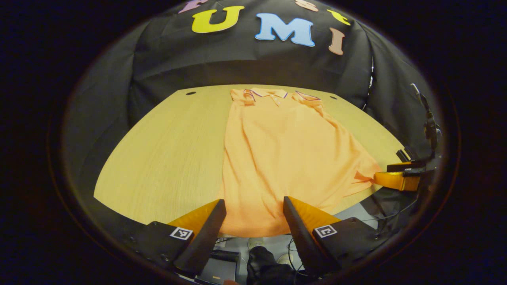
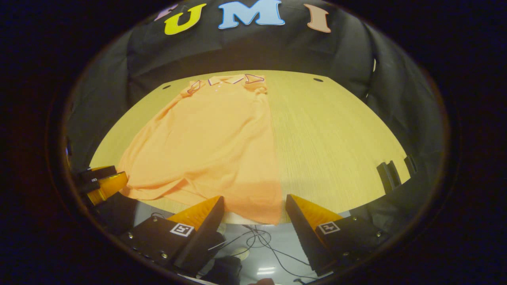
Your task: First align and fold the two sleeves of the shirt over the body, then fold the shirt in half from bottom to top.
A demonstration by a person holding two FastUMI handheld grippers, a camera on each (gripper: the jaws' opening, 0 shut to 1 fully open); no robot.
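A pale wooden worktop (image 1: 166, 150) fills the middle of both views, backed by the black cloth wall (image 1: 237, 59) of the booth. Two small dark holes sit near its far edge; one shows at the upper left of the left gripper view (image 1: 191, 93). Below the near edge, in the lower middle of the right gripper view, a grey floor carries loose dark cables (image 2: 261, 237).

The orange shirt (image 1: 277, 158) lies flat on the worktop, collar (image 1: 269, 93) at the far edge in the upper middle and hem toward the near edge, where the cloth hangs slightly over. Both sleeves lie folded in over the body, giving a long narrow shape. The collar has a thin dark trim.

The left gripper (image 1: 254, 221) sits low at the bottom centre of the left gripper view, pointing across the worktop toward the collar. Its jaws stand wide apart with the hem lying between them, and they grip nothing. The right gripper (image 2: 253, 219) sits likewise at the bottom centre of the right gripper view, jaws spread wide and empty, the shirt's near right corner between them. In the left gripper view the right gripper also shows at the right edge, beside the shirt's lower corner.
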